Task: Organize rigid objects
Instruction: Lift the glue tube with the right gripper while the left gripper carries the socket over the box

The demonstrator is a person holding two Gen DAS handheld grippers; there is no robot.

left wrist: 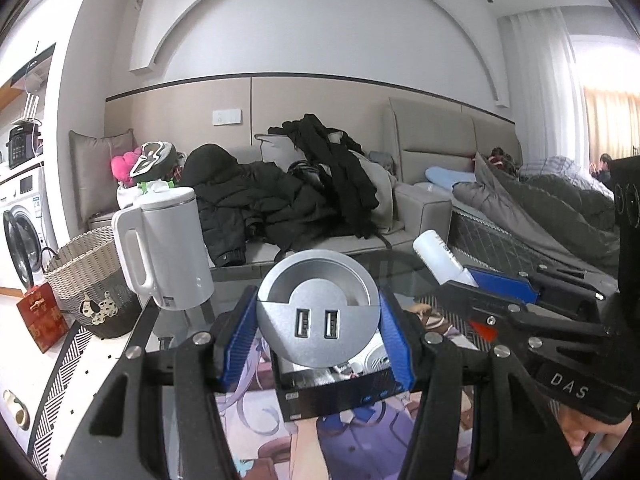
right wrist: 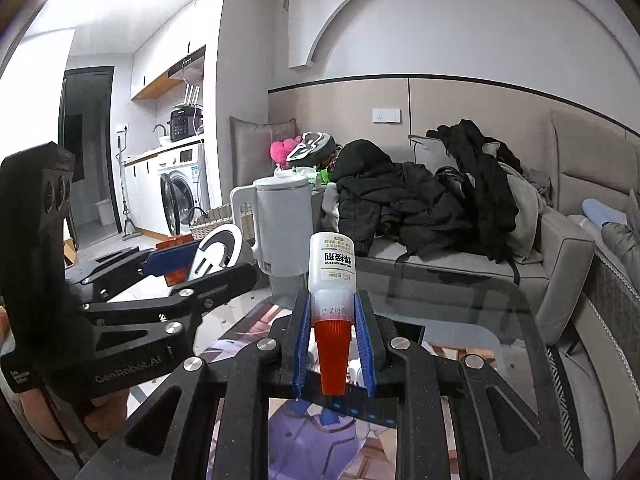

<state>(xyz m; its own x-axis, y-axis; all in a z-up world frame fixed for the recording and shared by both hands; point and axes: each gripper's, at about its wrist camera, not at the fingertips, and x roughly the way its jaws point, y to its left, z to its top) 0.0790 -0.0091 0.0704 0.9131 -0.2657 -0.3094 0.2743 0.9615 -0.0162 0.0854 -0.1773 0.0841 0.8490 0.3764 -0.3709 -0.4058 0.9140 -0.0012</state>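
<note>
One socket [left wrist: 317, 312], one bottle [right wrist: 331, 276], one kettle [left wrist: 168, 248]

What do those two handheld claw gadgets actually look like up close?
Both are matte black angular frames with silver bolt heads and ribbed blue finger pads. The left gripper handle reads "GenRobot.AI"; the right gripper shows "DAS".

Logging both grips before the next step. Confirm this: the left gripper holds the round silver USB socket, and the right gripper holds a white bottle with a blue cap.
One detail is wrong: the cap is red-orange, not blue, as the right wrist view shows. The right gripper holds the white bottle near its cap; the blue is the finger pads. The left gripper does hold the round silver USB socket.
</note>
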